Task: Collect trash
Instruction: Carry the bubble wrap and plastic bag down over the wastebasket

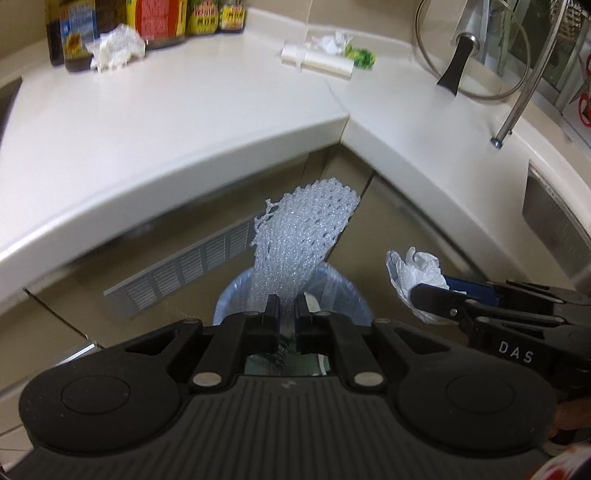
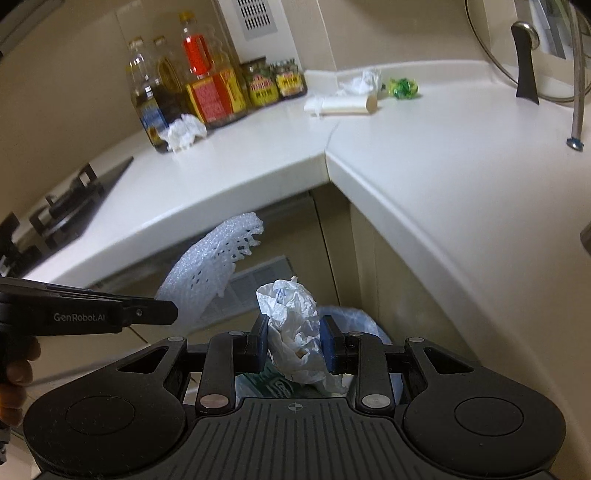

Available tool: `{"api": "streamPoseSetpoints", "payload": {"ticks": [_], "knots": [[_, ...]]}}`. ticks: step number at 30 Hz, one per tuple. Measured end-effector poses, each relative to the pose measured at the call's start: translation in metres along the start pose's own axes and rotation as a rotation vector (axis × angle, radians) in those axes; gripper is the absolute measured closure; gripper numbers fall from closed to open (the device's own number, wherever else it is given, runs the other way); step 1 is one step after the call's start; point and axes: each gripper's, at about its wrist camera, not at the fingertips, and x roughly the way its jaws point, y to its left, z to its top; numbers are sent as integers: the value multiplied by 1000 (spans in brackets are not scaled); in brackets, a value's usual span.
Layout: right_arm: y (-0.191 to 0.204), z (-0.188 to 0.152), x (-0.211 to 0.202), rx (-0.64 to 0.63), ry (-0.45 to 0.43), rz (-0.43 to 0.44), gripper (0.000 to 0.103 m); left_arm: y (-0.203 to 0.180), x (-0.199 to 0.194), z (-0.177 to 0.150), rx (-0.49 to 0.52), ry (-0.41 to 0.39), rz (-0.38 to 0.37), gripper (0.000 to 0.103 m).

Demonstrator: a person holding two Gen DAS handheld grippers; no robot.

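The left gripper (image 1: pixel 286 314) is clenched on the lower end of a white foam net sleeve (image 1: pixel 303 240), its jaws nearly together with only the thin mesh between them; the sleeve stands up and fans out above the fingers. Directly beyond and below it sits a bin lined with a pale blue bag (image 1: pixel 343 295), on the floor in the inner corner of the cabinets. The right gripper (image 2: pixel 293 339) grasps a crumpled white plastic wrapper (image 2: pixel 291 325) between its blue pads, jaws held partly apart by the wad — and in its own view the same bin liner (image 2: pixel 354 317) shows just behind the wrapper. Seen from the left wrist, the right gripper (image 1: pixel 436 299) hangs just to the right of the bin with its wrapper (image 1: pixel 413 277) sticking out. Above, on the white L-shaped surface (image 1: pixel 184 122), more trash lies: a crumpled white tissue (image 1: pixel 116 46) touching the bottles and jars (image 1: pixel 159 22) at the back, a white roll (image 1: pixel 317 61) with another crumpled tissue (image 1: pixel 332 40) beside it, and a green wrapper (image 1: pixel 360 55) next to that. A glass lid (image 1: pixel 472 48) leans at the far right.
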Motion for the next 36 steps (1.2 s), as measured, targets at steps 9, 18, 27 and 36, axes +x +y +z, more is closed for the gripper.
{"api": "streamPoseSetpoints", "payload": {"ticks": [9,18,27,36], "knots": [[-7,-26,27,6,54,-67,73,0,41,-16,-2,118,-18,97],[-19,-46,45,35,81,-130,73,-1,79,-18,-81,190,-76,97],[-27,-54,52,68,94,-172,73,-4,112,-21,-124,233,-85,96],[-28,-60,60,97,96,-205,73,-4,138,-25,-151,251,-95,94]]}}
